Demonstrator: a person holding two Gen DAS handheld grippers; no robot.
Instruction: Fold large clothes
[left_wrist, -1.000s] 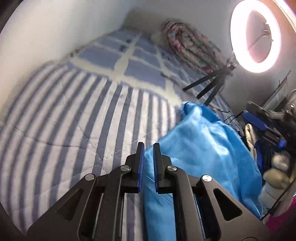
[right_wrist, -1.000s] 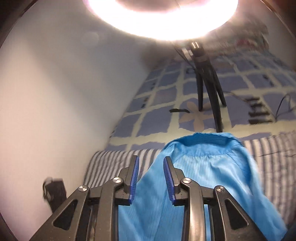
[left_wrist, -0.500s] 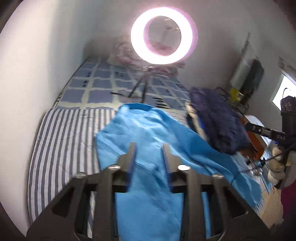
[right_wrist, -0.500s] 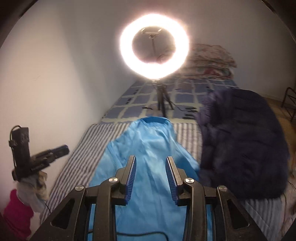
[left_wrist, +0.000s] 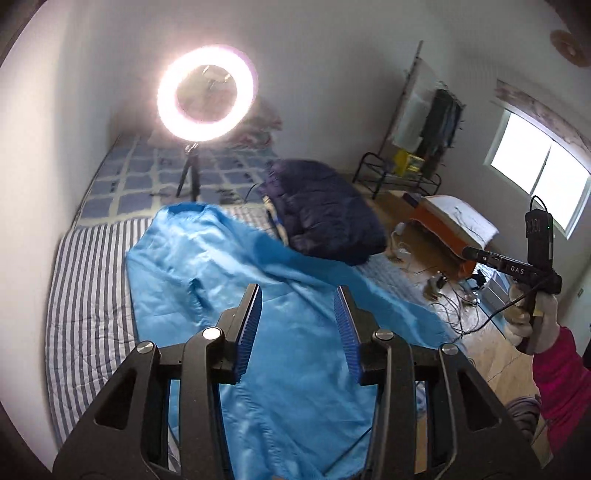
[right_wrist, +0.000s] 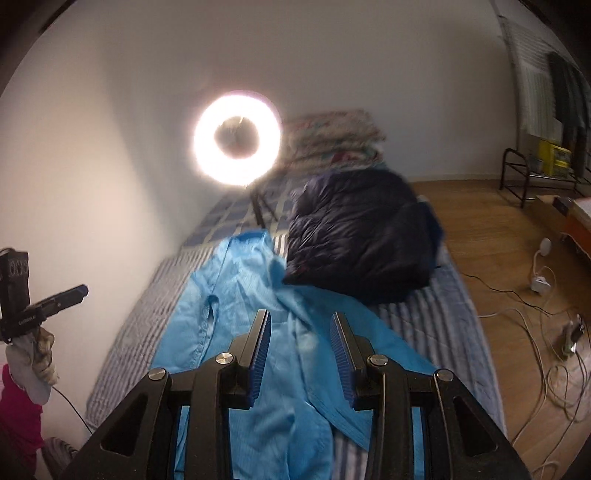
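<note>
The left claw (left_wrist: 298, 317) is spread wide, its blue-ribbed fingers (left_wrist: 251, 325) parted with nothing between them, and it hangs above the blue garment (left_wrist: 229, 266) without touching it. The right claw (right_wrist: 299, 347) is likewise spread and empty, held above the same cloth. The blue garment (right_wrist: 236, 295) lies stretched along the striped bed (left_wrist: 85, 288), its far end toward the ring light (left_wrist: 206, 93) and its near end running under both claws; one sleeve trails off to the right — toward the bed's right edge. A dark navy padded coat (left_wrist: 325, 218) sits bunched on the far right part of the bed, touching the garment's right side, and in the right wrist view the coat (right_wrist: 365, 240) overlaps the blue cloth's edge. The ring light (right_wrist: 236, 138) stands on a tripod (left_wrist: 188, 177) on the checked bedding beyond the garment, with folded patterned quilts (right_wrist: 332, 136) against the far wall. On the wooden floor (right_wrist: 509, 258) to the right lie cables and a white plug block (right_wrist: 541, 284). In the left wrist view the right hand (left_wrist: 532, 325) — gloved, with a pink sleeve — grips its tool's handle.
</note>
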